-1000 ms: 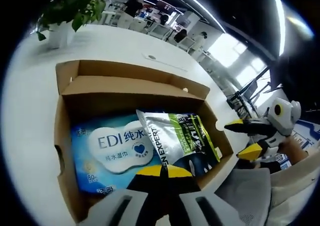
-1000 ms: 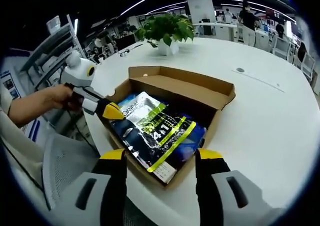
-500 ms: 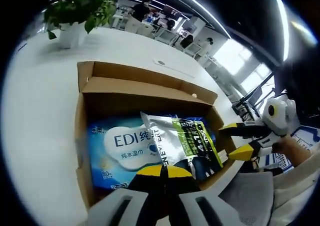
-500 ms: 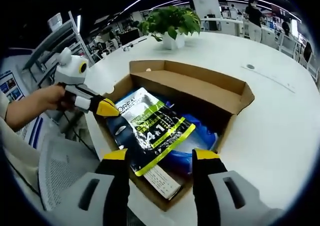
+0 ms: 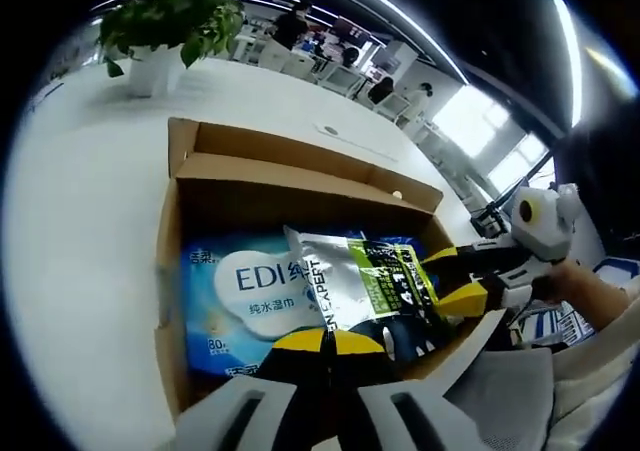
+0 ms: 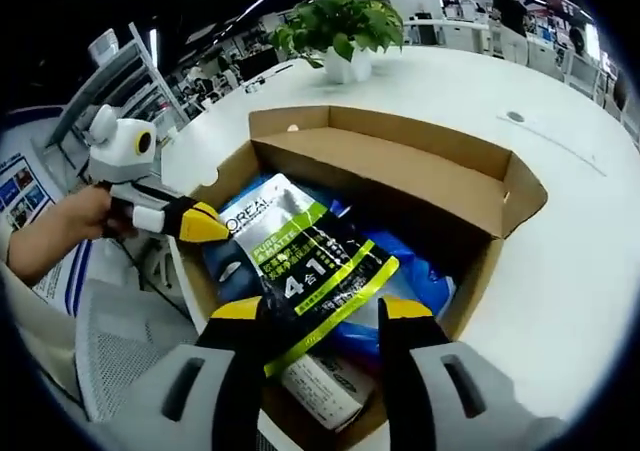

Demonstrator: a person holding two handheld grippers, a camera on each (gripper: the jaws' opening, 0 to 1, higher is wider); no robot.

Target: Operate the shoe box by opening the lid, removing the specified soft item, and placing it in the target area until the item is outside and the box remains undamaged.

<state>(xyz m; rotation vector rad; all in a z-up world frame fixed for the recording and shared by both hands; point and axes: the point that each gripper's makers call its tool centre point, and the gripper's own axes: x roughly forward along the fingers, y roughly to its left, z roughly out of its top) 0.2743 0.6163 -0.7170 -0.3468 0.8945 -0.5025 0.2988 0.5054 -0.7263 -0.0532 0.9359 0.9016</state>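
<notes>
Over the open shoe box (image 6: 400,171), the right gripper (image 6: 322,311) spreads wide jaws around the silver pouch (image 6: 300,261), while the left gripper (image 5: 327,339) keeps its jaws closed.

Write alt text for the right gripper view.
An open cardboard shoe box on a white table holds a silver-and-green pouch lying over a blue pack. The right claw is open just above the pouch's near end, and the left claw, held in a hand, is shut at the box's left wall.
</notes>
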